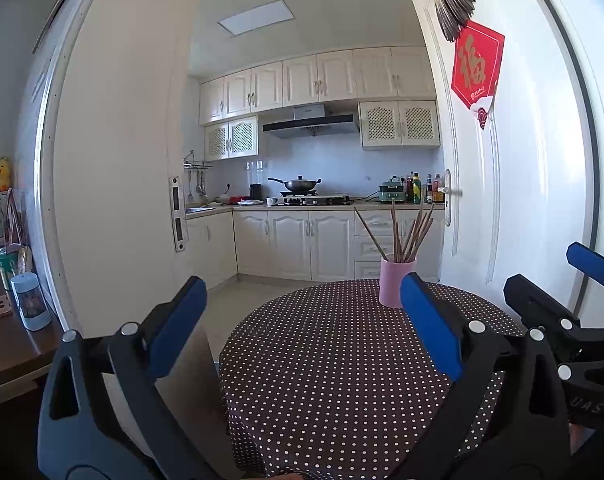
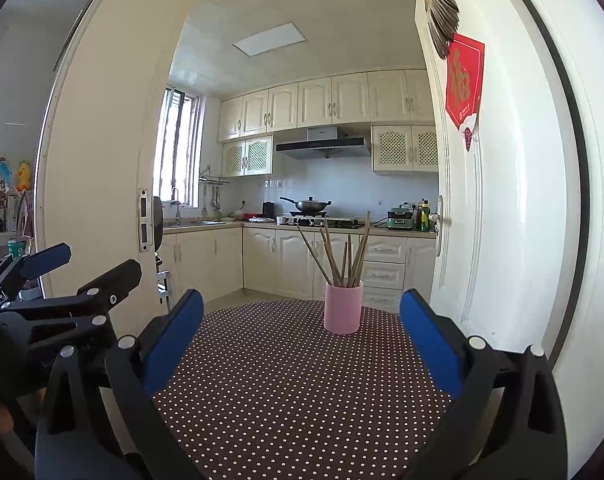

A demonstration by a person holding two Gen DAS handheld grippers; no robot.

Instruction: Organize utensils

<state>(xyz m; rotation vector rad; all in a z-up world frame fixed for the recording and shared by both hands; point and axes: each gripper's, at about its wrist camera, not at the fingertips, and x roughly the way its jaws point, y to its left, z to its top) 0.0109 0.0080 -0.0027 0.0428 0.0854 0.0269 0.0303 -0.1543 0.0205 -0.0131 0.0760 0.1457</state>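
Pink and upright, the cup (image 2: 343,308) stands at the far side of the round tabletop (image 2: 286,392), which wears a dark brown cloth with white dots. A bundle of brown chopsticks (image 2: 343,256) sits inside the cup, their upper ends fanned out in several directions above its rim. Both tools hover over the near side of the tabletop, well apart from the cup and holding nothing. The right gripper (image 2: 302,344) has its blue-padded fingers (image 2: 174,340) spread wide, and in its own view the cup shows between them, nearer the right one. The left gripper (image 1: 302,328) likewise has its fingers (image 1: 178,320) wide apart; from its view the cup (image 1: 393,284) shows just behind the tip of its right finger. Each tool is visible at the edge of the other's view, side by side. Beyond the tabletop an open white door (image 2: 501,200) with a red paper hanging (image 2: 463,84) leads into a kitchen of cream cabinets, where a wok (image 2: 307,205) rests on the stove.
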